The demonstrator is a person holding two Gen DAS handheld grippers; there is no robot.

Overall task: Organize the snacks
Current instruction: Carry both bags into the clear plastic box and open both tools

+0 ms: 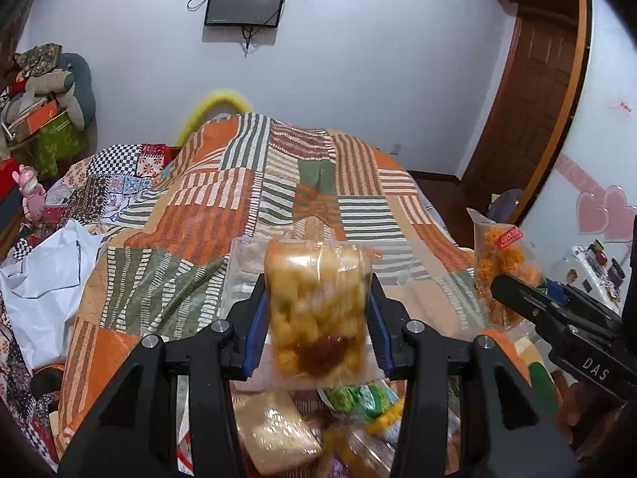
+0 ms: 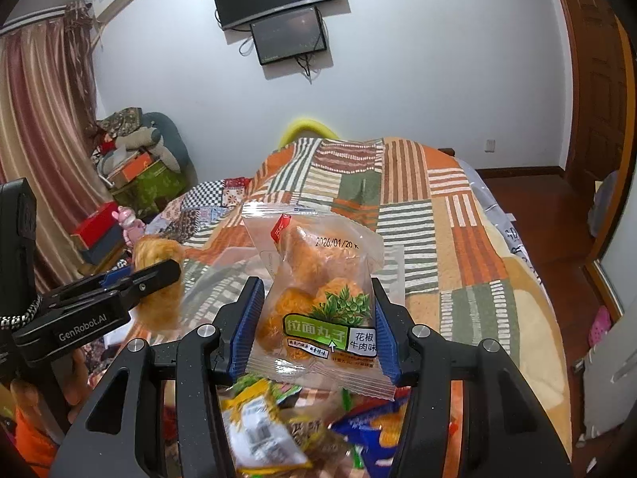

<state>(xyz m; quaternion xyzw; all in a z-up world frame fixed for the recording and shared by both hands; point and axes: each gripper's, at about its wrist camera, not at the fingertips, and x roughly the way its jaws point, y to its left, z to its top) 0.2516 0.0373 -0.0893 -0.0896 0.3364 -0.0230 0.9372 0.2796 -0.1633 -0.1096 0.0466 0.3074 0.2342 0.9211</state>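
Observation:
My left gripper [image 1: 316, 314] is shut on a clear packet of yellow puffed snacks [image 1: 318, 310], held up above the bed. It also shows at the left of the right wrist view [image 2: 159, 279]. My right gripper [image 2: 316, 320] is shut on a clear packet of orange noodle balls with a green label [image 2: 318, 298], also lifted. That packet shows at the right of the left wrist view [image 1: 503, 267]. A clear plastic box [image 1: 247, 271] lies on the quilt behind both packets. A pile of mixed snack packets [image 2: 270, 430] lies below the grippers.
The bed has a patchwork quilt [image 1: 278, 183]. A white cloth [image 1: 43, 279] lies at its left edge. Boxes and soft toys [image 2: 135, 159] are stacked by the curtain. A wooden door [image 1: 533, 91] stands at the right, with wood floor [image 2: 557, 231] beside the bed.

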